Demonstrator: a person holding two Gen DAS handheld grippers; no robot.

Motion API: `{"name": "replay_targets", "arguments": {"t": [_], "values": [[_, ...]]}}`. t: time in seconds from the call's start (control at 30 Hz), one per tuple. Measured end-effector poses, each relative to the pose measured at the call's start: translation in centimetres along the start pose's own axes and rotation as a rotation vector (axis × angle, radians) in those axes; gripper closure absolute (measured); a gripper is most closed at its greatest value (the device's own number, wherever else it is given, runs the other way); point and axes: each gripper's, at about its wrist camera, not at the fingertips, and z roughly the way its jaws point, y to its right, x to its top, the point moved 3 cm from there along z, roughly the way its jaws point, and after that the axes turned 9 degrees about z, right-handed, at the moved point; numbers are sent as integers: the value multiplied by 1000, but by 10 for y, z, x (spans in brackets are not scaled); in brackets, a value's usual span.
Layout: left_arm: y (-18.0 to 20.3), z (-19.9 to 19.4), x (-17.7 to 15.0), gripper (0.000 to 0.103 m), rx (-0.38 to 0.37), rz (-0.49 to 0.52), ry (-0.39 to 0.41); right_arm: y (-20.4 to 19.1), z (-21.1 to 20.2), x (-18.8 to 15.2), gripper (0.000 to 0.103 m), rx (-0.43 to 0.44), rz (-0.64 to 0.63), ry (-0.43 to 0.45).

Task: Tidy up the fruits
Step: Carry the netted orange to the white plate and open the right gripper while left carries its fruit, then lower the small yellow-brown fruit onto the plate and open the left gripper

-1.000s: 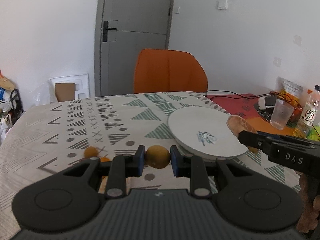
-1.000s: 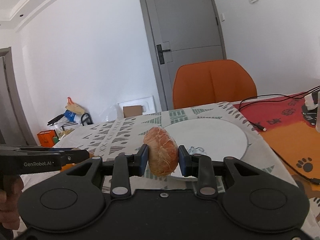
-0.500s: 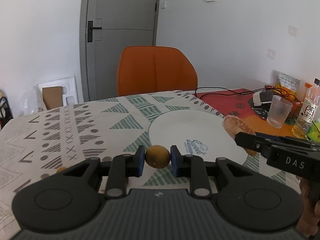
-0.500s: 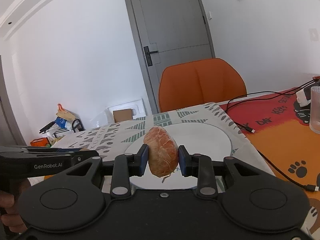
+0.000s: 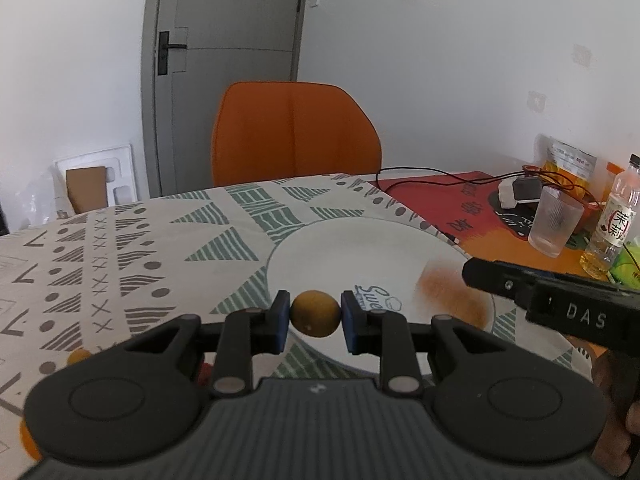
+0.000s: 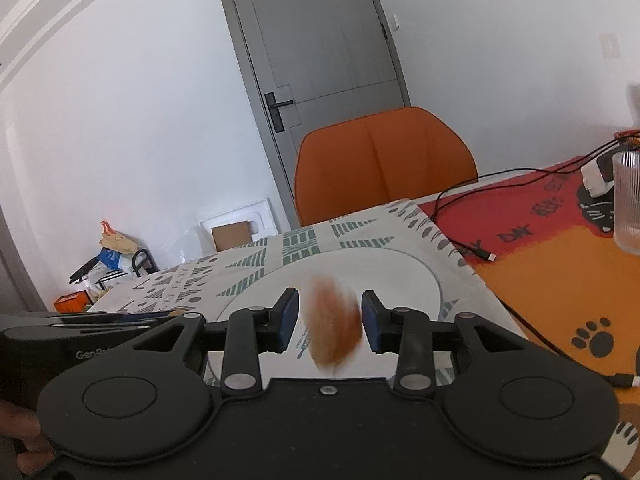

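My left gripper (image 5: 315, 317) is shut on a small round yellow-brown fruit (image 5: 315, 320), held just above the near rim of the white plate (image 5: 360, 248). In the right wrist view my right gripper (image 6: 330, 322) hangs over the same plate (image 6: 400, 276) and its jaws are opening. A reddish-orange peeled fruit (image 6: 334, 330) is blurred between the pads, with a gap showing beside the left pad. The left wrist view shows that fruit as an orange smear (image 5: 448, 292) over the plate, under the right gripper's black finger (image 5: 500, 280).
An orange chair (image 5: 296, 132) stands behind the patterned tablecloth (image 5: 120, 248). On the red and orange mat (image 6: 560, 280) are a ribbed glass (image 5: 554, 220), a bottle (image 5: 612, 216) and a black cable (image 6: 460, 216). Orange fruit pieces (image 5: 78, 356) lie at the left.
Both grippers have moved in over the plate. The right jaws have widened and the reddish-orange fruit, sharp and gripped before, now blurs and sinks between them. The left grip is unchanged.
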Motion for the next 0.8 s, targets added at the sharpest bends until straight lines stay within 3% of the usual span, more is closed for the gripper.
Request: {"name": "replay_targets", "arguments": {"t": [0.17,0.53,0.8], "values": [[4,9,3,77,-22,4,-4,2,-6,0,58,-9,-1,9],[20,15,11,76,-81,8,6,16,-18,-3,53,-45,25,14],[13,1,10,73,-33,7,3,16,-20,-7,50,-41,40,8]]}}
